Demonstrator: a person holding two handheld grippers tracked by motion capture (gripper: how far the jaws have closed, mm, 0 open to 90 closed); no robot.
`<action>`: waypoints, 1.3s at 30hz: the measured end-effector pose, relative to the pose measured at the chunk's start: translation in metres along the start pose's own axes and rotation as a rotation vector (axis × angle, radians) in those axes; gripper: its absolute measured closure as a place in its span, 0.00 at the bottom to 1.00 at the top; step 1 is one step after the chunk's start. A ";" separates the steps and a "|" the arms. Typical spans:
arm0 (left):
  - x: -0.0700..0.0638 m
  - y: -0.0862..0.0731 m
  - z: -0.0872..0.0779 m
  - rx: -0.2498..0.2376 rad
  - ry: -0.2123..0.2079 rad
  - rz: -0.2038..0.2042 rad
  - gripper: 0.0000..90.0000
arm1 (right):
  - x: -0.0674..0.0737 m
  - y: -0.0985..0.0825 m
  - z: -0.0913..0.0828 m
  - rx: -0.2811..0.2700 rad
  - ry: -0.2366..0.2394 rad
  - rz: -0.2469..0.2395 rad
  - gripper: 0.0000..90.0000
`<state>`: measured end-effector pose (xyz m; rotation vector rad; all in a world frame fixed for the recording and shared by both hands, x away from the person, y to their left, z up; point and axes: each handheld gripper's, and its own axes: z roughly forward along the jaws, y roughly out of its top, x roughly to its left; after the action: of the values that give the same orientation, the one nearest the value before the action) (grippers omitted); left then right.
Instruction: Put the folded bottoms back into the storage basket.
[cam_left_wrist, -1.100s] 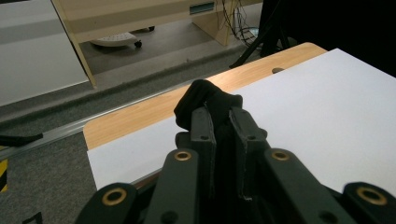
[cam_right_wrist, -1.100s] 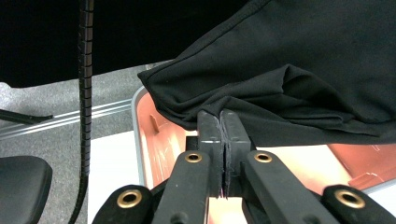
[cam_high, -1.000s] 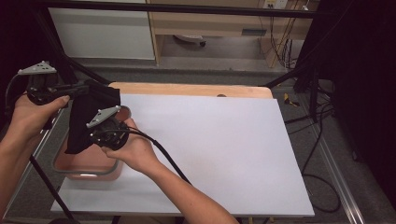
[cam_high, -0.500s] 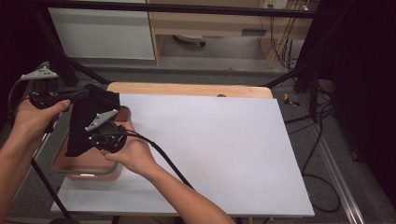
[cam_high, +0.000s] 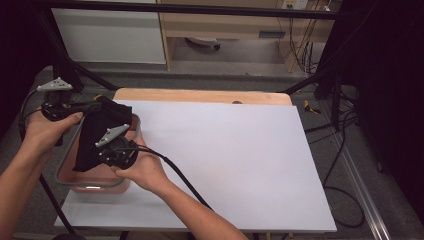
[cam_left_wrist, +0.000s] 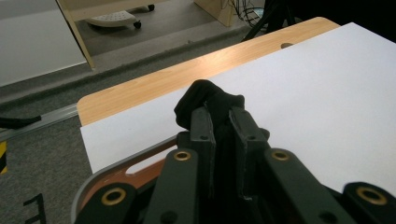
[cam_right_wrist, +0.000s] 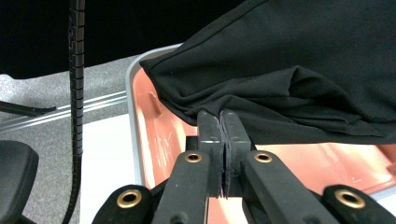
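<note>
Nearest the person, at the left front of the table, sits a shallow pink tray with a grey rim, resting partly on the white sheet that covers most of the tabletop. In the right gripper view the tray's glossy pink floor and grey rim lie directly under the cloth.

Over that tray hangs a black cloth, held between both tools. The right gripper, in the hand that comes up from the bottom centre, is clamped on the cloth's near lower edge: in its own view the two black jaws meet tight together, with a pinch of the fabric's hem caught at their tips. The cloth drapes away to the right there, in soft folds above the tray.

A little farther and to the left, the left gripper holds the cloth's upper far corner. In the left gripper view its jaws stand close together with a bunched knob of black fabric squeezed between and above them, so it is clamped on the cloth too. The tray's grey rim curves below it.

Beyond the cloth, a strip of bare wooden tabletop shows along the far edge. Farther still are grey carpet and a pale wooden cabinet. No brand, label or writing can be read anywhere.
</note>
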<state>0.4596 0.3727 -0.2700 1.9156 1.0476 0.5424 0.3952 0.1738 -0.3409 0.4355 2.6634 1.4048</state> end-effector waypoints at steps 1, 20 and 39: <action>0.000 0.000 0.001 -0.001 -0.002 -0.002 0.90 | 0.000 -0.001 0.000 -0.001 0.000 -0.001 0.99; -0.002 -0.011 0.015 0.014 -0.018 -0.011 0.90 | -0.003 -0.016 0.010 0.017 0.006 0.025 0.99; 0.007 -0.025 0.015 0.040 -0.010 -0.029 0.89 | -0.001 -0.015 0.020 0.029 0.024 0.041 0.99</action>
<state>0.4625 0.3783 -0.2990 1.9327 1.0852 0.4989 0.3977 0.1806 -0.3647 0.4809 2.7119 1.3931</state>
